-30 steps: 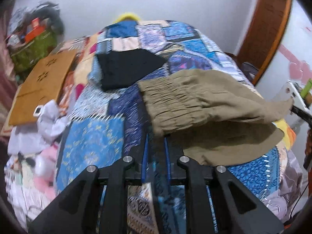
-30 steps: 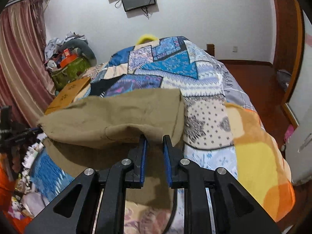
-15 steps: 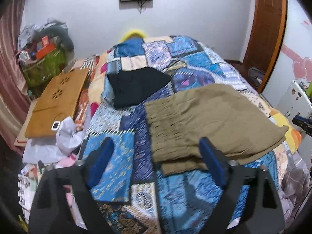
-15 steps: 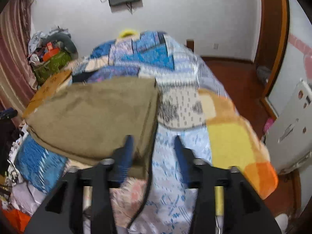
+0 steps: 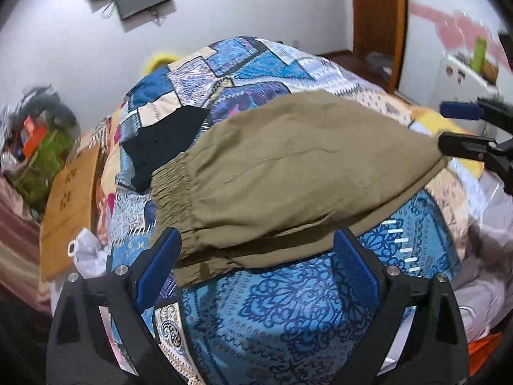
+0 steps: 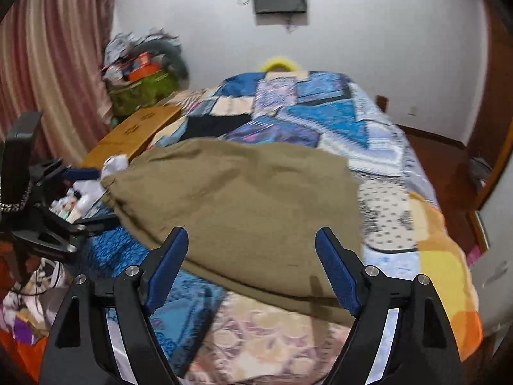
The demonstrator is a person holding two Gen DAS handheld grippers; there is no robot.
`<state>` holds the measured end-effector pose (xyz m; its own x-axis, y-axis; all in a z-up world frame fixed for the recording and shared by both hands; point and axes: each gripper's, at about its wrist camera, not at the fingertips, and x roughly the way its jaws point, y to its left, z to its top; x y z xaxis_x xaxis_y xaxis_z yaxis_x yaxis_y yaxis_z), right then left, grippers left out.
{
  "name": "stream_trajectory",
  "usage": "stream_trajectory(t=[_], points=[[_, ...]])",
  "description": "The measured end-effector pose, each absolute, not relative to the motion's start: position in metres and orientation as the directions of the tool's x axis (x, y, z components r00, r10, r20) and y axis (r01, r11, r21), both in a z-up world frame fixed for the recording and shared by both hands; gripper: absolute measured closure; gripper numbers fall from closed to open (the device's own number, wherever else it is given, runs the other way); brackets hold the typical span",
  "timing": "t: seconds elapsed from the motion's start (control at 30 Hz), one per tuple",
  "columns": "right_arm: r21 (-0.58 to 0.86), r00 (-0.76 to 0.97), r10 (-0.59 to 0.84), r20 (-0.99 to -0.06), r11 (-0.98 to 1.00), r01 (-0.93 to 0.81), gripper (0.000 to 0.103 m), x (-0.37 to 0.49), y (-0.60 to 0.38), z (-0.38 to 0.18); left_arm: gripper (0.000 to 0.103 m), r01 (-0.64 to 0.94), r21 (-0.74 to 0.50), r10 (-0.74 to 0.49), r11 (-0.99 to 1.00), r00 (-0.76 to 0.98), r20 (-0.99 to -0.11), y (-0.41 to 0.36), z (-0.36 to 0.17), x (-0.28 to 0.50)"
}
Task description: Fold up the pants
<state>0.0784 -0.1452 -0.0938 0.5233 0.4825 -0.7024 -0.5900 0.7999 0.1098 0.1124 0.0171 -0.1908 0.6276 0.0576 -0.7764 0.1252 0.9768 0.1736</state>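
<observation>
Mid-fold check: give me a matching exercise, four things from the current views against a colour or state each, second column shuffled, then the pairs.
Things:
1. pants
2. left hand-held gripper
3. black garment
4. board

States:
A. lying flat beyond the waistband
B. folded, olive, on the quilt
C. tan, at the bed's left edge
D. open, holding nothing

Pairs: 1-B, 2-D, 3-A, 4-C
</observation>
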Motion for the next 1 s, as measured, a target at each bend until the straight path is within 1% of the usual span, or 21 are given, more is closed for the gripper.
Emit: stream_trajectory(t=[0.07,0.17,0.3,0.33,0.4,0.47,0.53,0.57,0.6,0.67,0.7,0.73,0.77,0.83,0.9,1.0], points=[[0.102,0.5,0.483,-0.719,0.785,-0.611,0.024,0.08,-0.137,-0.1,0.007,0.144,0.172,0.047,0.975,0.618,-0.785,0.011,-0.196,0.118],[0.085,0.468,0.479,-0.743,0.761,-0.643,0.024,0.079,-0.126,-0.107,0.007,0.173,0.136,0.003,0.976,0.607,-0.795,0.006,-0.204,0.128],[0.111,0.417,0.49,-0.765,0.739,-0.665,0.024,0.079,-0.117,-0.117,0.007,0.198,0.146,-0.006,0.969,0.612,-0.791,-0.004,-0.208,0.138],[0.113,0.41,0.493,-0.767,0.734,-0.67,0.024,0.079,-0.114,-0.118,0.009,0.208,0.141,-0.016,0.968,0.613,-0.79,-0.006,-0.208,0.14],[0.111,0.399,0.493,-0.773,0.724,-0.68,0.024,0.079,-0.108,-0.122,0.02,0.224,0.125,-0.039,0.966,0.609,-0.792,-0.009,-0.207,0.143],[0.111,0.395,0.496,-0.773,0.72,-0.685,0.024,0.079,-0.103,-0.125,0.053,0.259,0.069,-0.098,0.963,0.577,-0.811,-0.009,-0.207,0.146],[0.126,0.382,0.502,-0.776,0.717,-0.686,0.024,0.082,-0.098,-0.127,0.066,0.28,0.009,-0.154,0.96,0.553,-0.819,-0.008,-0.205,0.15],[0.134,0.377,0.507,-0.775,0.715,-0.686,0.024,0.082,-0.096,-0.127,0.076,0.287,-0.001,-0.166,0.958,0.552,-0.817,-0.009,-0.204,0.149],[0.145,0.376,0.515,-0.77,0.715,-0.683,0.025,0.084,-0.096,-0.126,0.078,0.295,-0.008,-0.177,0.956,0.55,-0.816,-0.009,-0.202,0.149],[0.158,0.38,0.527,-0.76,0.717,-0.678,0.037,0.086,-0.095,-0.125,0.082,0.296,-0.006,-0.177,0.955,0.556,-0.812,-0.01,-0.199,0.146],[0.171,0.373,0.535,-0.758,0.715,-0.678,0.051,0.087,-0.095,-0.124,0.083,0.297,-0.003,-0.176,0.955,0.558,-0.811,-0.01,-0.198,0.145],[0.194,0.355,0.553,-0.754,0.704,-0.683,0.071,0.088,-0.095,-0.123,0.086,0.296,-0.002,-0.175,0.955,0.56,-0.81,-0.01,-0.198,0.145],[0.215,0.341,0.573,-0.746,0.691,-0.69,0.084,0.088,-0.095,-0.122,0.089,0.297,-0.007,-0.18,0.955,0.56,-0.809,-0.01,-0.197,0.144],[0.22,0.339,0.593,-0.73,0.674,-0.705,0.092,0.084,-0.094,-0.117,0.091,0.3,-0.059,-0.224,0.952,0.554,-0.802,-0.006,-0.195,0.142],[0.189,0.35,0.591,-0.726,0.662,-0.725,0.093,0.077,-0.091,-0.113,0.092,0.293,-0.098,-0.252,0.951,0.553,-0.794,-0.001,-0.191,0.142],[0.187,0.346,0.6,-0.722,0.65,-0.737,0.094,0.071,-0.092,-0.111,0.092,0.294,-0.114,-0.267,0.949,0.555,-0.788,0.0,-0.188,0.136]])
